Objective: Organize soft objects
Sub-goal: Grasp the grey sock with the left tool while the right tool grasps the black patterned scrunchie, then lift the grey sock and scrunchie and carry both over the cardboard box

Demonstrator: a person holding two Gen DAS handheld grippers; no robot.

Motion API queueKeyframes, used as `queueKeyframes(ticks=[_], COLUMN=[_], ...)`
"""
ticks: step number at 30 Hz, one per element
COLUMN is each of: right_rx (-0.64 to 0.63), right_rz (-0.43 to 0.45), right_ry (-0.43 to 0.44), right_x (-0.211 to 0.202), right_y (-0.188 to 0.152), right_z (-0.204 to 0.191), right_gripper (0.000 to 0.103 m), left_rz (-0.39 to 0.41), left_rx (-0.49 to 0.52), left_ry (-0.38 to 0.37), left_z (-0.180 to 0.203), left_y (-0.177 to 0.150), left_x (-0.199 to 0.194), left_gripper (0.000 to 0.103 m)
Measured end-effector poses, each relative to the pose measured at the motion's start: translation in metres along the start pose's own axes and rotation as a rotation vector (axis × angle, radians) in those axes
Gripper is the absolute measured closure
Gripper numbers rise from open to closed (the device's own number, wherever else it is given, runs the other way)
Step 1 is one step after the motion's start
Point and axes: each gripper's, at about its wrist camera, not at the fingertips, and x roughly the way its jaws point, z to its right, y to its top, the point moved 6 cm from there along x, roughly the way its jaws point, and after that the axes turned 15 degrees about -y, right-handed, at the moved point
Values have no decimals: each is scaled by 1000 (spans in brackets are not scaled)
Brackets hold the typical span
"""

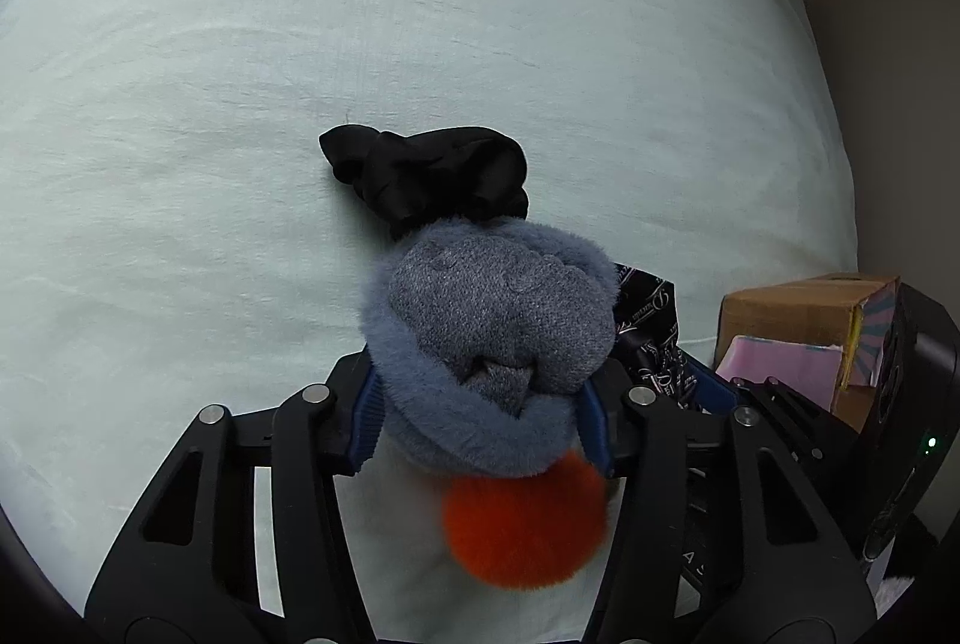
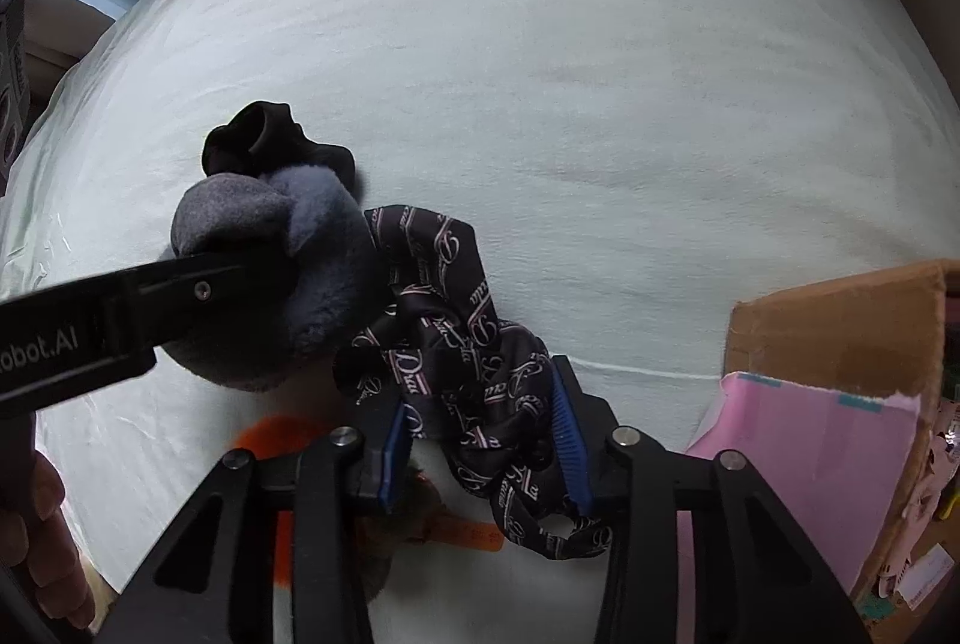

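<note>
My left gripper [image 1: 480, 407] is shut on a grey-blue fuzzy bundle [image 1: 492, 338], its blue pads pressing into both sides. The same bundle [image 2: 264, 260] appears in the right wrist view with a black left finger [image 2: 120, 311] across it. A crumpled black cloth [image 1: 420, 176] lies on the bed just beyond it. An orange fluffy ball [image 1: 525, 524] sits under the bundle; whether they are joined I cannot tell. My right gripper [image 2: 480, 434] is shut on a black scarf with pale lettering [image 2: 462, 344], bunched between its blue pads.
A pale green bedsheet [image 1: 300, 44] covers the bed. An open cardboard box [image 2: 840, 332] with pink paper [image 2: 804, 458] stands at the right. A brownish item with an orange tag [image 2: 468, 533] lies under the right gripper. A hand [image 2: 42, 524] shows at the lower left.
</note>
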Motion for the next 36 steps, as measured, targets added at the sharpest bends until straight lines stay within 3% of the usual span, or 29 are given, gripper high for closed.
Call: queueKeyframes(ticks=[8, 19, 30, 36], right_rx=[32, 48, 36, 15], right_rz=[47, 166, 346, 424], right_ry=[9, 10, 14, 36], right_x=[-32, -115, -249, -308], right_y=[-9, -31, -69, -105], right_z=[19, 36, 37, 33], right_gripper=[67, 67, 67, 67], left_rz=[62, 195, 342, 404], left_rx=[49, 113, 212, 244], left_ry=[4, 34, 92, 114], left_z=[18, 45, 85, 113], left_y=[3, -29, -109, -159], left_x=[-52, -150, -268, -308], left_gripper=[55, 55, 55, 55])
